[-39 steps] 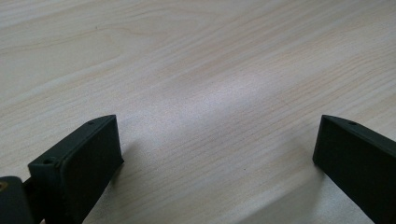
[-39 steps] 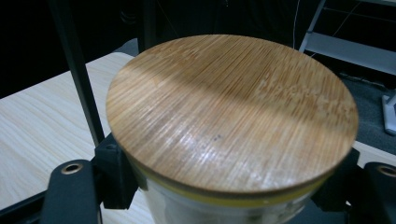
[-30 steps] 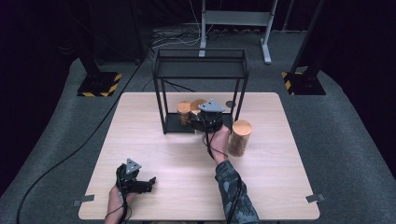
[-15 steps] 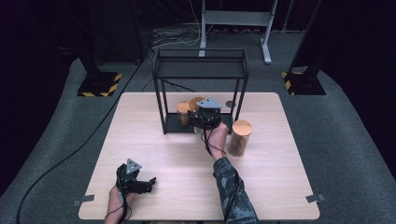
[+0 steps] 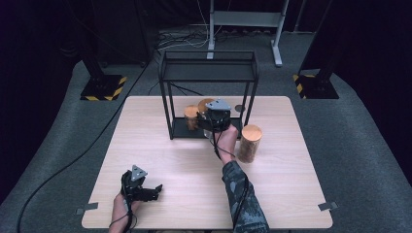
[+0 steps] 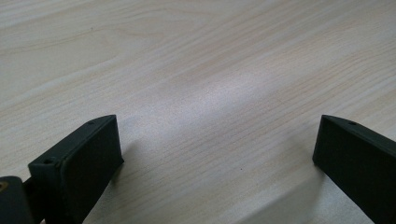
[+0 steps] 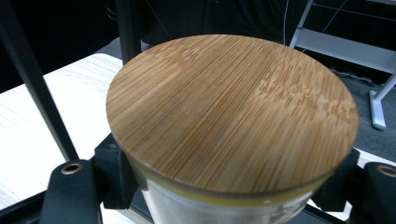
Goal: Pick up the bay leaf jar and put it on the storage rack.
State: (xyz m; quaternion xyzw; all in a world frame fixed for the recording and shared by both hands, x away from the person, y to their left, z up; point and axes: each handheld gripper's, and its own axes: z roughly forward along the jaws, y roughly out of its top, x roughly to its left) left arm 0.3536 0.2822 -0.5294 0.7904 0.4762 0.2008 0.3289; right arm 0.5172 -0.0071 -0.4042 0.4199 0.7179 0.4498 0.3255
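Jar [image 7: 231, 126] with bamboo lid sits clamped in right gripper [image 5: 217, 120] at the rack's [image 5: 209, 73] lower shelf, beside another jar [image 5: 191, 116]. Keep it level, clear of the posts. Left gripper [image 5: 141, 187] rests jaws apart on desk [image 5: 160, 145].

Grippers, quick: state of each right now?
Left gripper: open, empty, over the wooden table.
Right gripper: shut on the bamboo-lidded glass jar.

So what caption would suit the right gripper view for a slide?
Right tool gripping a glass jar with a bamboo lid inside the black metal rack.
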